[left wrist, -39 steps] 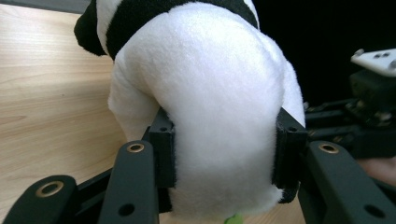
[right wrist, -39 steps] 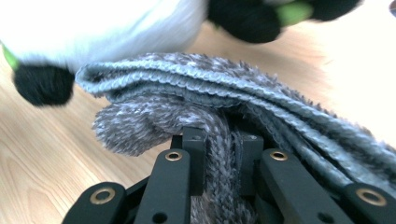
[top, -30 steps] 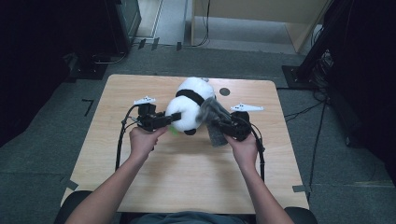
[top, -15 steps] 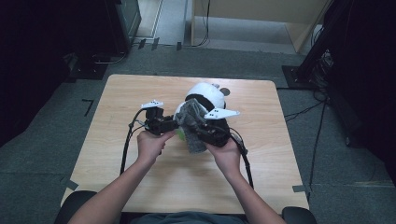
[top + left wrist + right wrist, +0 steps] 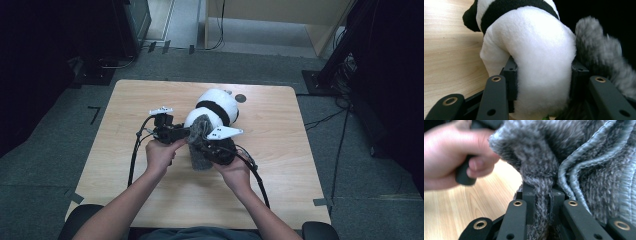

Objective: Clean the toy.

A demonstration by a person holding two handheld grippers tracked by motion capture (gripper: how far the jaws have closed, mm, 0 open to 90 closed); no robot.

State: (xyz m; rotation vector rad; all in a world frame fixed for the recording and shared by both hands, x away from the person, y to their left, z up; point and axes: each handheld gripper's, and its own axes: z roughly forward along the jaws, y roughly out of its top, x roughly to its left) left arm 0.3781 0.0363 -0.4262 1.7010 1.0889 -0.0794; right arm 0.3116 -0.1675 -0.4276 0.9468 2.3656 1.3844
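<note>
A black-and-white plush panda [image 5: 217, 105] lies in the middle of the wooden table [image 5: 300, 165]. My left gripper [image 5: 181, 134] is shut on a white part of the panda [image 5: 536, 50], with plush bulging between the jaws around my left gripper [image 5: 544, 75]. A grey knitted cloth [image 5: 200, 147] hangs against the panda's near side. My right gripper [image 5: 205, 142] is shut on a fold of that knitted cloth [image 5: 586, 157], pinched at my right gripper [image 5: 543, 202]. The grey knit [image 5: 599, 60] also shows blurred beside the panda. The left hand [image 5: 451, 157] is close by.
A small dark round spot [image 5: 240, 98] marks the table just behind the panda. Cables [image 5: 134, 155] trail from both grippers toward the table's near edge. Dark equipment and a pale cabinet [image 5: 280, 25] stand on the floor beyond the table.
My right gripper has carried the grey knit leftward until it meets the left gripper. The panda has shifted slightly toward the far side. Both hands now sit close together.
</note>
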